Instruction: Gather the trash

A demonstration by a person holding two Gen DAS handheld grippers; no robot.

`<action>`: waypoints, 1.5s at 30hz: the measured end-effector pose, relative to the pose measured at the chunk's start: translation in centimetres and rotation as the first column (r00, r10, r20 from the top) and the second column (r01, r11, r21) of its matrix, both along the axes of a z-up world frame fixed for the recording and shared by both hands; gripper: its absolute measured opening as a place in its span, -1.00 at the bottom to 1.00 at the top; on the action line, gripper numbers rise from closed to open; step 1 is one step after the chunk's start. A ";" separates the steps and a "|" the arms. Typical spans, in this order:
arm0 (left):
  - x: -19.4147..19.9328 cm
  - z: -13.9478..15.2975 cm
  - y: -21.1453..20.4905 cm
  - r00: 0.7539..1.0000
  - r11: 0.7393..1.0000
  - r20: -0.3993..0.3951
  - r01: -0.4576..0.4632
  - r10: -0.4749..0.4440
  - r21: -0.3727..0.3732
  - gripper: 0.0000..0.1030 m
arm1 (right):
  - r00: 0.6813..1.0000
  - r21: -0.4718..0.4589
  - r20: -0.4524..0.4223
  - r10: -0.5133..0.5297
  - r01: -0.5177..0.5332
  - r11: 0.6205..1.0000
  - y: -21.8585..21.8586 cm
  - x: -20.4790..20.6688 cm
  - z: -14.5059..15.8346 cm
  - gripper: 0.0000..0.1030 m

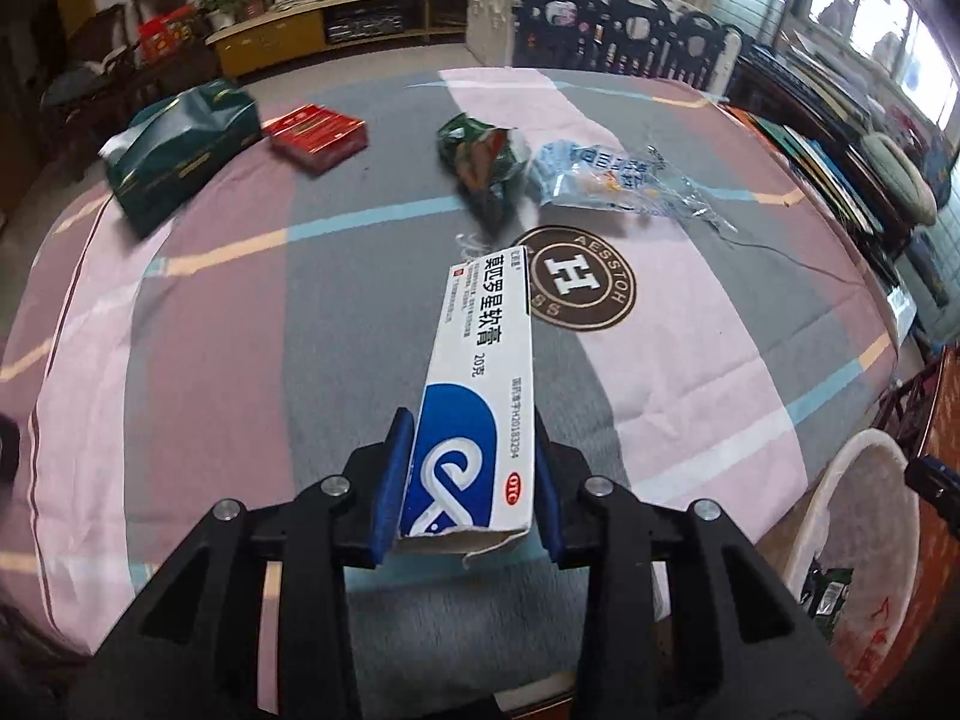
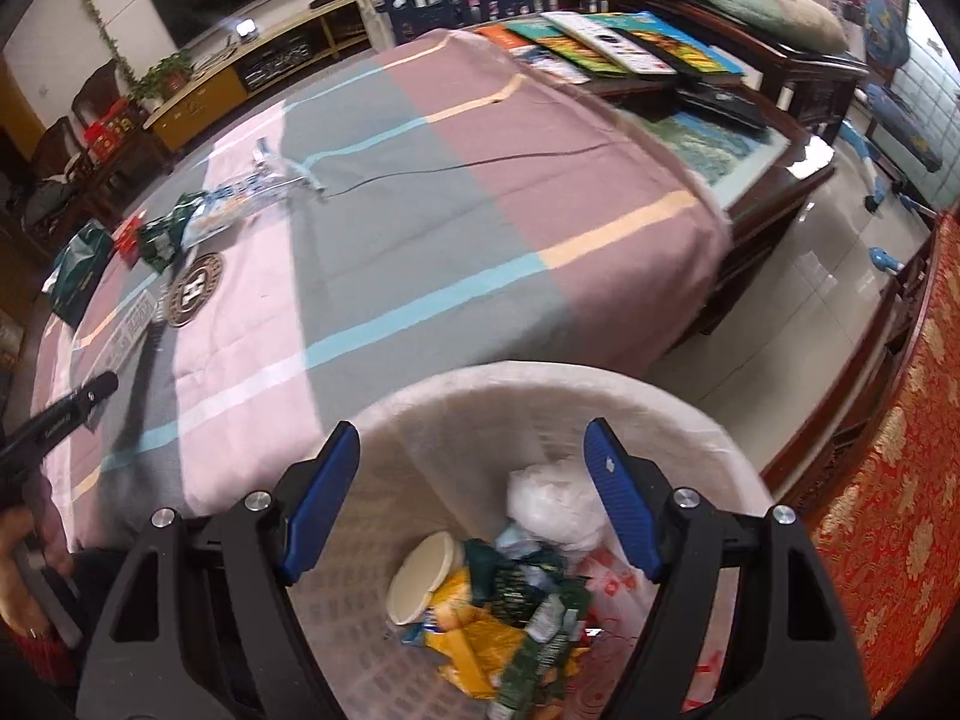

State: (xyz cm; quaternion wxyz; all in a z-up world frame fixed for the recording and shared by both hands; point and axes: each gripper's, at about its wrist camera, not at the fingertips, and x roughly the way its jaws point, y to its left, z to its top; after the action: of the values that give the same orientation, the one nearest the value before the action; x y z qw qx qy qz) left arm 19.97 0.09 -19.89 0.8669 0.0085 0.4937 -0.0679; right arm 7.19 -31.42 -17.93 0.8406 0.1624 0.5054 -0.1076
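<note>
My left gripper (image 1: 468, 480) is shut on a white and blue ointment box (image 1: 480, 384) and holds it above the table's checked cloth (image 1: 210, 372). On the cloth farther off lie a green crumpled wrapper (image 1: 483, 159), a clear blue plastic bag (image 1: 606, 177), a red box (image 1: 317, 135) and a dark green tissue pack (image 1: 180, 150). My right gripper (image 2: 474, 498) is open and empty, right above a white waste basket (image 2: 708, 438) that holds several wrappers, a paper cup (image 2: 420, 576) and white plastic. The basket also shows in the left wrist view (image 1: 840, 480), at the table's right edge.
A round brown logo patch (image 1: 579, 279) is on the cloth. A dark wooden side table (image 2: 750, 138) with books stands to the right. A red patterned cloth (image 2: 900, 480) hangs at the far right. A TV bench (image 1: 336, 30) and playpen panels (image 1: 630, 24) stand beyond.
</note>
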 end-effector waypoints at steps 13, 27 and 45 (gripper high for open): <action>-1.4 -1.9 7.5 0.943 0.929 -0.131 -0.325 0.305 -0.176 -0.15 | 0.951 0.034 0.116 0.287 -0.293 0.956 13.8 15.3 2.1 0.47; -1.7 -1.9 8.7 0.923 0.897 -0.119 -0.385 0.367 -0.219 0.44 | 0.944 0.007 -0.105 0.312 -0.313 0.950 22.6 27.5 -4.2 -0.75; -3.2 -0.8 9.2 0.904 0.870 -0.045 -0.421 0.425 -0.255 0.55 | 0.936 0.294 0.036 0.351 -0.346 0.891 15.1 10.1 0.3 -0.79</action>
State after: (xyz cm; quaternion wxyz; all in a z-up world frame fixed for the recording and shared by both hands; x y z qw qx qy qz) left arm 16.80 9.30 -20.73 0.8575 -0.2123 0.4649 0.0596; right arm 17.32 -16.36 -17.62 0.8077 0.1919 0.5443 0.1200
